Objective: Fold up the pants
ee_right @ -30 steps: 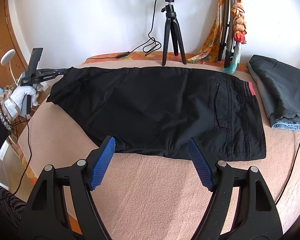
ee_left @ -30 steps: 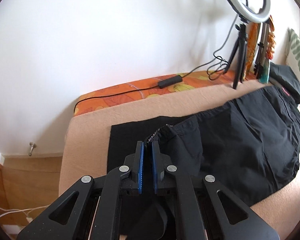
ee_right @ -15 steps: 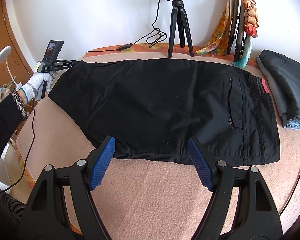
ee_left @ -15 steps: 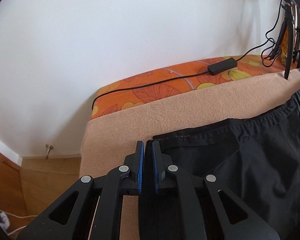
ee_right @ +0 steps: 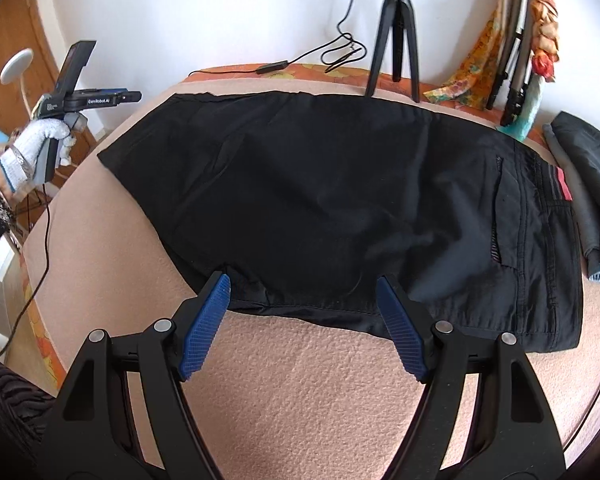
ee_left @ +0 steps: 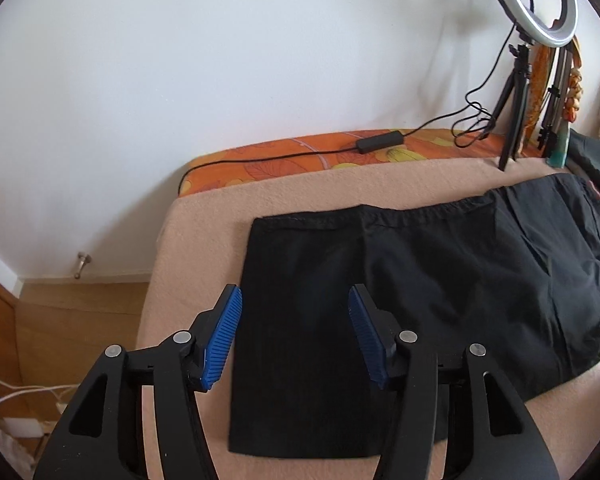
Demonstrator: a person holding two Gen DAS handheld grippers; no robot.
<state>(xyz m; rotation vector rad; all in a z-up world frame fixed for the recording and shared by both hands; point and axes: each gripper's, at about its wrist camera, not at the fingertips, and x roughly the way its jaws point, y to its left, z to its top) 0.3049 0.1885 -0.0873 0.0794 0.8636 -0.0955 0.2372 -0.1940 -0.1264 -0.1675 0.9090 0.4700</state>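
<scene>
Black pants (ee_right: pixel 320 200) lie flat on the beige blanket (ee_right: pixel 300 380), leg ends to the left, waistband with a red tag to the right. In the left wrist view the pants (ee_left: pixel 380 280) show their hem end below me. My left gripper (ee_left: pixel 296 328) is open and empty, above the hem end. It also shows in the right wrist view (ee_right: pixel 134 97), held off the bed's left corner. My right gripper (ee_right: pixel 302 312) is open and empty, just above the pants' near edge.
A ring light tripod (ee_right: pixel 396 40) and cable stand at the far edge by the wall. Folded grey clothes (ee_right: pixel 588 184) lie at the right. Further tripods and a scarf (ee_right: pixel 520 40) lean at the back right. The wooden floor (ee_left: pixel 80 320) lies off the bed's left end.
My left gripper has let go of the pants' hem, opened, and drawn back from the far left corner. The pants now lie flat. My right gripper moved closer to the near edge.
</scene>
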